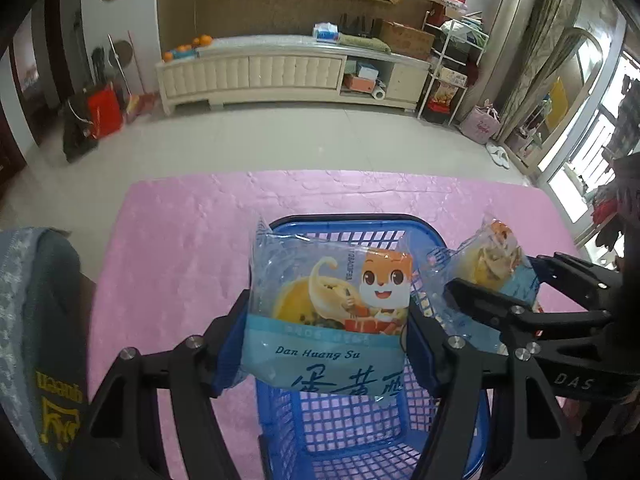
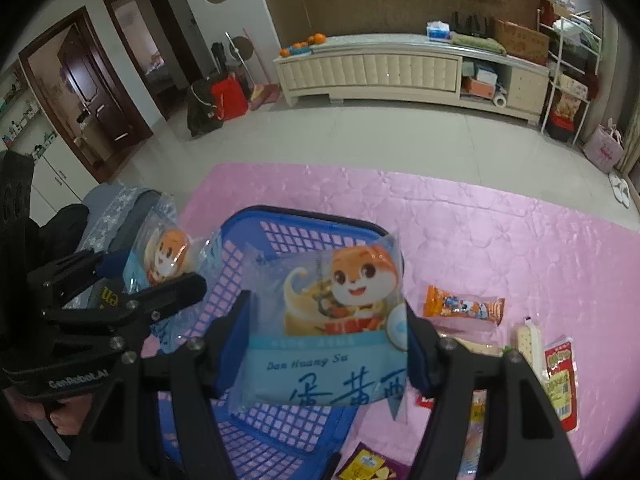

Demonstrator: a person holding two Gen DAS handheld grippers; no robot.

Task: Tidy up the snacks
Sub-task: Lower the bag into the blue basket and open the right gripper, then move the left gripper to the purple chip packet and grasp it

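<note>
Clearly, the task was only at its beginning. The left gripper (image 1: 328, 336) was closed on a blue pastry packet (image 1: 332, 312), its pads pressing both sides of it, and the packet hung over the blue basket (image 1: 472, 420). The right gripper (image 2: 326, 348) was closed in the same way on a second pastry packet (image 2: 328, 320) of the same kind, also above the basket and near the first one. As far as the pictures showed, the basket had nothing inside; only its open mesh floor was visible. On the pink table cover (image 2: 500, 240), to the right of the basket, several snacks were not yet collected: an orange wrapped bar (image 2: 464, 306), a red packet (image 2: 562, 384), a purple packet (image 2: 370, 464) and some others partly hidden. So I judged that two packets were ready to go in, and nearly all the rest remained.
</note>
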